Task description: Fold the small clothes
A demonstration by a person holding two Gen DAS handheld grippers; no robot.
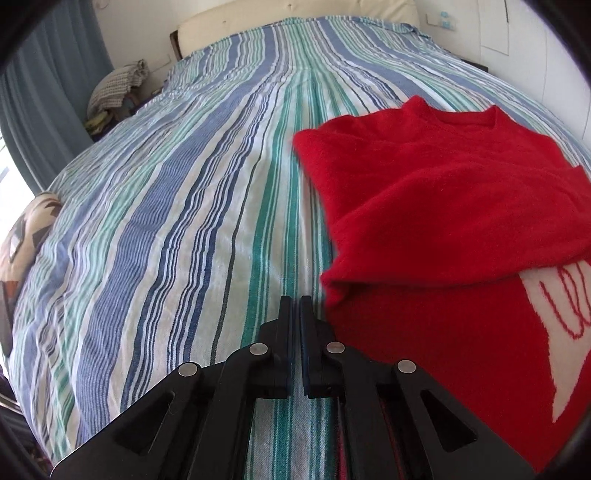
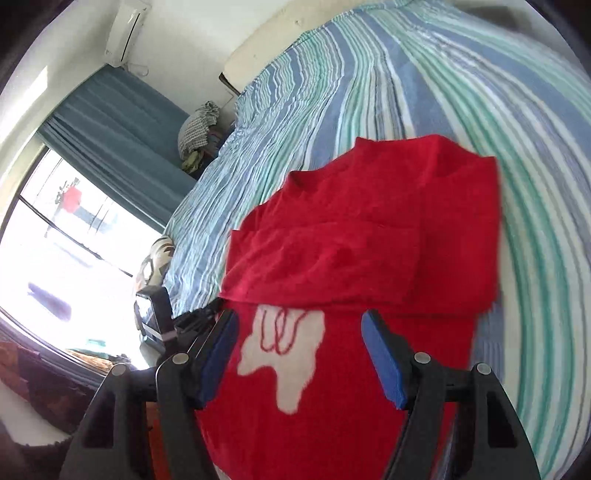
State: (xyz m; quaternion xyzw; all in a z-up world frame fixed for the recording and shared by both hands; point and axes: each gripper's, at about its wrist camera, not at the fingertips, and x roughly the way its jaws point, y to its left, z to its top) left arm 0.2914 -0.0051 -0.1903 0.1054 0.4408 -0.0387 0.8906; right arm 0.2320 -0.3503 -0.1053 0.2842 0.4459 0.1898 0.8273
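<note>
A red sweater [image 1: 443, 206] lies flat on the striped bedspread [image 1: 177, 221], collar at the far end, with a sleeve folded across the chest. A white patch with red stitching [image 2: 284, 354] shows on its lower front. My left gripper [image 1: 295, 301] is shut with nothing visible between its fingers. It hangs low over the bedspread, just left of the folded sleeve's edge. My right gripper [image 2: 299, 317] is open above the sweater's [image 2: 369, 229] lower front, its blue pads [image 2: 384, 362] on either side of the white patch and holding nothing.
The bed [image 2: 480, 92] stretches away to a cream headboard [image 1: 295, 22]. A blue curtain [image 2: 118, 140] and a bright window [image 2: 74, 258] lie to the left. A bundle of checked cloth [image 1: 118, 85] and a patterned cushion [image 1: 33, 225] sit by the bed's left edge.
</note>
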